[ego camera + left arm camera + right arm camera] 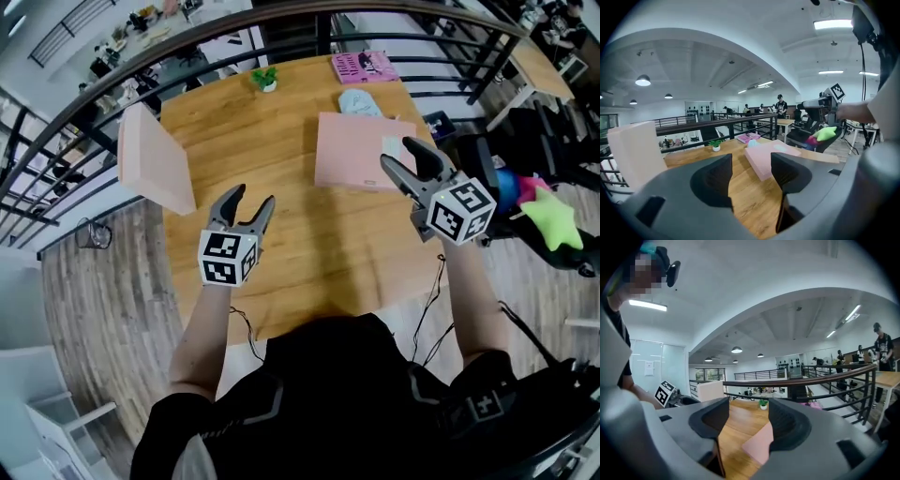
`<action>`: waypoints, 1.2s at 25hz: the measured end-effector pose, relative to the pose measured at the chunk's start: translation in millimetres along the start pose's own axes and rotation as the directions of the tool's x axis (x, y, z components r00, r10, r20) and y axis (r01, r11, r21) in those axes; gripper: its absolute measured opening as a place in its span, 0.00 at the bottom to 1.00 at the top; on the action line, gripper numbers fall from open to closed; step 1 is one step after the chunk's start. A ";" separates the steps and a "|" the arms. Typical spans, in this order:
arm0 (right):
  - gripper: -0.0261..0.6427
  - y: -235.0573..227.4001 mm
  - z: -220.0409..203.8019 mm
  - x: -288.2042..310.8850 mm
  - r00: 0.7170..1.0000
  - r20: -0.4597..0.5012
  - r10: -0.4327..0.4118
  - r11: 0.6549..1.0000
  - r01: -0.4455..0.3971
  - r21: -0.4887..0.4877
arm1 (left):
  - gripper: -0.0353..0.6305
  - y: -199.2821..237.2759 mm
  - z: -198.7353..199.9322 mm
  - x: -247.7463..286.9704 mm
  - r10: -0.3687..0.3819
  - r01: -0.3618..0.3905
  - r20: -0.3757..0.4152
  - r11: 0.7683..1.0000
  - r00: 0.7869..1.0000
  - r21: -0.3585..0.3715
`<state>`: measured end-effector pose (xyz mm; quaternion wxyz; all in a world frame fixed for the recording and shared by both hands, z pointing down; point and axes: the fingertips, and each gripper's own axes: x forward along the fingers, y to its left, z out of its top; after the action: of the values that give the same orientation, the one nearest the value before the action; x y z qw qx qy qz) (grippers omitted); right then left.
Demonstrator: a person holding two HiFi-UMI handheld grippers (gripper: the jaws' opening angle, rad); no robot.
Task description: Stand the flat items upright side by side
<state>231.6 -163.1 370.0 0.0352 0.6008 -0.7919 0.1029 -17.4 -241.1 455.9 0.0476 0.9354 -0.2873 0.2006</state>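
At the desk's (309,253) left edge one pink board (155,169) appears to stand upright, though the steep view makes its tilt hard to judge. The left gripper (251,199) hangs over bare wood, fingers wide and empty, likely ready for a pick. A second board (356,150) lies flat mid-desk, with one magenta book (364,66) flat beyond it. The right gripper (400,153), fingers also apart and empty, hovers by that board's right edge. Two boards, one book.

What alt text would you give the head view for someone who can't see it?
The left gripper and right gripper hover, jaws open and empty, over a wooden table. One pink board lies flat mid-table; a second pink board stands upright at its left edge.
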 end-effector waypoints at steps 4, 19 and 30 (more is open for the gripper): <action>0.45 -54.6 -19.2 -45.4 0.996 -0.018 -0.091 0.996 0.092 0.021 | 0.47 -32.9 -1.0 36.6 -0.038 0.040 -0.043 0.999 0.998 0.036; 0.53 -154.9 -180.2 -73.0 0.956 -0.283 -0.079 0.994 0.098 0.054 | 0.48 -85.3 -71.7 163.6 -0.046 0.089 -0.294 0.987 0.955 0.135; 0.57 -172.2 -279.5 -34.1 0.897 -0.440 0.043 0.999 -0.034 0.027 | 0.52 -91.2 -120.7 215.7 -0.087 0.144 -0.403 0.983 0.911 0.116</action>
<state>387.2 -117.7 657.6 0.2059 0.5465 -0.7742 0.2439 154.1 -252.5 655.7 0.0495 0.8918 -0.2008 0.4025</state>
